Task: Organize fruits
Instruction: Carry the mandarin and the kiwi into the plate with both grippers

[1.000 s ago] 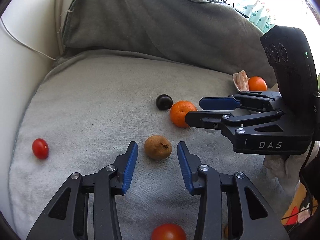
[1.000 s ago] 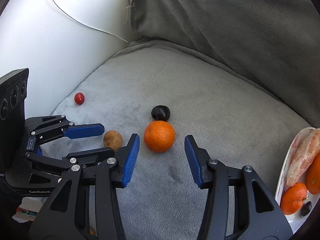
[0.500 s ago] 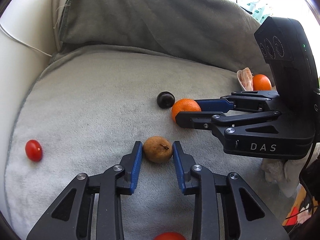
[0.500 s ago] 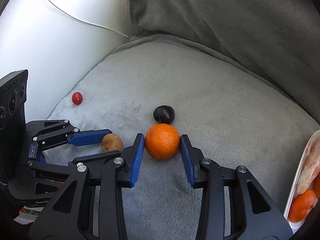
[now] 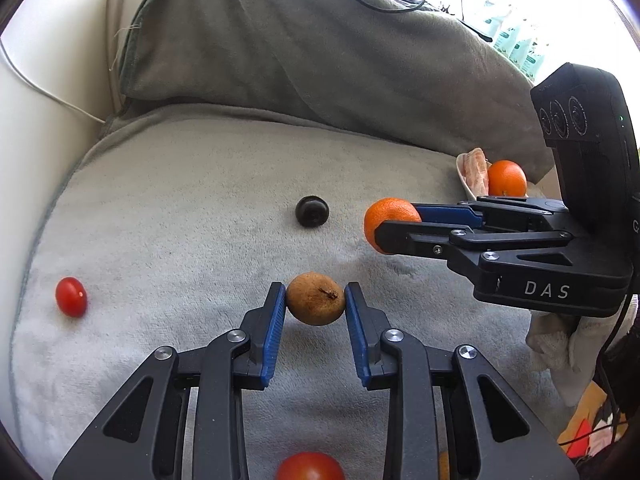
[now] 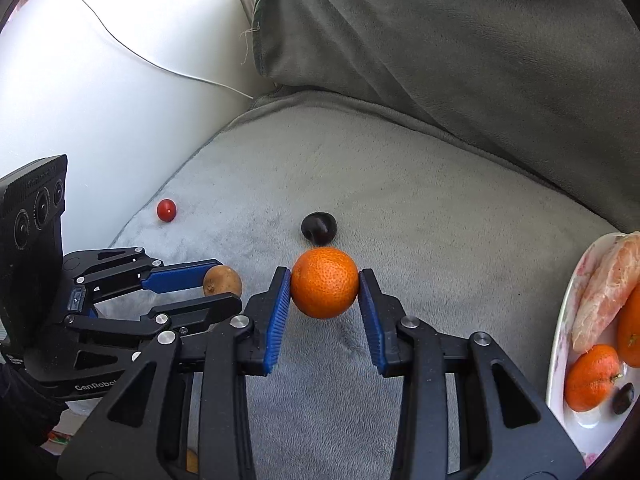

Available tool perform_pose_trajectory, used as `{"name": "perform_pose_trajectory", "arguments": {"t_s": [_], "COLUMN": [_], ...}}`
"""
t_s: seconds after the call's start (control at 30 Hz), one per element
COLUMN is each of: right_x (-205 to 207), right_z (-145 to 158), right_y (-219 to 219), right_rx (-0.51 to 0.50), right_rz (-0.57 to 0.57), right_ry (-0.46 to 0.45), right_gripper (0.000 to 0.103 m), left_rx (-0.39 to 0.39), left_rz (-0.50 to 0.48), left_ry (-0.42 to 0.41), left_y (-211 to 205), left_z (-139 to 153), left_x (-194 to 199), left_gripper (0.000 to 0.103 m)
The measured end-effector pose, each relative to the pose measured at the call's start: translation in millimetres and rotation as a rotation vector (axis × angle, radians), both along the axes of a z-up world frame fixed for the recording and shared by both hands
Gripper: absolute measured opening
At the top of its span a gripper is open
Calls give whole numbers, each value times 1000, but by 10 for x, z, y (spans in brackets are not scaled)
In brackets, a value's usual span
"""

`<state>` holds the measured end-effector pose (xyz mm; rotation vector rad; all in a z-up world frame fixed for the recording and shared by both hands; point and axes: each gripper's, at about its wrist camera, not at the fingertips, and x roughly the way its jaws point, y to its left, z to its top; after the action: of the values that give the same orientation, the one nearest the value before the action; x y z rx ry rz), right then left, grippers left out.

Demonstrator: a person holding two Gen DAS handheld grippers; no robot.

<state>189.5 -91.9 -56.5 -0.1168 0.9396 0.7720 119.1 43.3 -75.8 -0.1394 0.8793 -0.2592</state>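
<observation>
Blue-padded left tool (image 5: 315, 308) now clamps the brown fruit (image 5: 315, 298); right tool (image 6: 324, 292) has closed on the orange (image 6: 324, 282).

The right hand-held gripper (image 5: 394, 226) has the white letters "DAS" on the side of its black body. The left hand-held gripper (image 6: 218, 284) has white letters low on its black body that read "GenRobo", and the rest of the word is hidden.
</observation>
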Motion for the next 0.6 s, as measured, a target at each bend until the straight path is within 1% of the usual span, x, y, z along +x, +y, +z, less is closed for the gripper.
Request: {"name": "perform_pose_trajectory", "arguments": {"t_s": [0.27,0.43,0.6], "right_x": [-227,-333,-420], "right_z": [220,353,432], "right_y": [-328,-645,-1004], "right_rx": [36,54,62], "right_rz": [-47,-91,-144], "right_ry": [-44,-81,-106], "right_gripper": [36,36,36], "left_rx": [-44,-71,-78], "left_rz": [-27,-55,-85], "left_ry": [-44,-69,-82], "left_y": [-123,-281,-449], "left_z": [169,254,280], "left_x": [-84,-102,-127], "left_gripper": [29,29,29]}}
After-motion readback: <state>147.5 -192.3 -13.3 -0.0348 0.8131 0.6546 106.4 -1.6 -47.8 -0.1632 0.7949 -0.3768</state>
